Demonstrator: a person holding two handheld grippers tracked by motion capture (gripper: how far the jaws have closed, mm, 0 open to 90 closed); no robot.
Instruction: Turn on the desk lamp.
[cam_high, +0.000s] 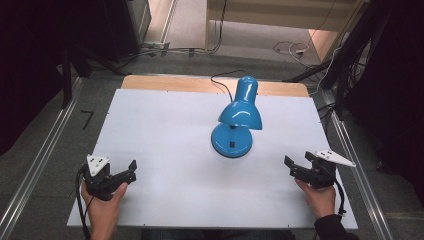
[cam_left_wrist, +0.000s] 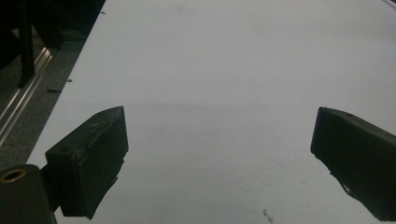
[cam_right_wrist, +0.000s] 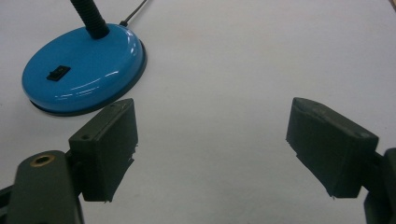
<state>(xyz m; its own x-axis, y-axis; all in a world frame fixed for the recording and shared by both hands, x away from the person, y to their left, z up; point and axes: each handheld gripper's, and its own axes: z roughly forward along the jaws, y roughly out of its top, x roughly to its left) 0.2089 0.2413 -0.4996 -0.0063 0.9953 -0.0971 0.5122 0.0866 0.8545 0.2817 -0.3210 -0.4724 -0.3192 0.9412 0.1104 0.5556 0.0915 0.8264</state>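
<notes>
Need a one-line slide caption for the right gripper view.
Right gripper, jaws open and empty, faces the blue desk lamp's round base with its black rocker switch on the white table.

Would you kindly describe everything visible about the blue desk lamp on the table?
The blue desk lamp looks like glossy painted metal. Its round domed base carries a small black rocker switch and sits flat on the white table, right of centre toward the far side. A black ribbed flexible neck rises to a bell-shaped shade tilted over the base. A black cord trails toward the far edge. Neither gripper touches it.
</notes>
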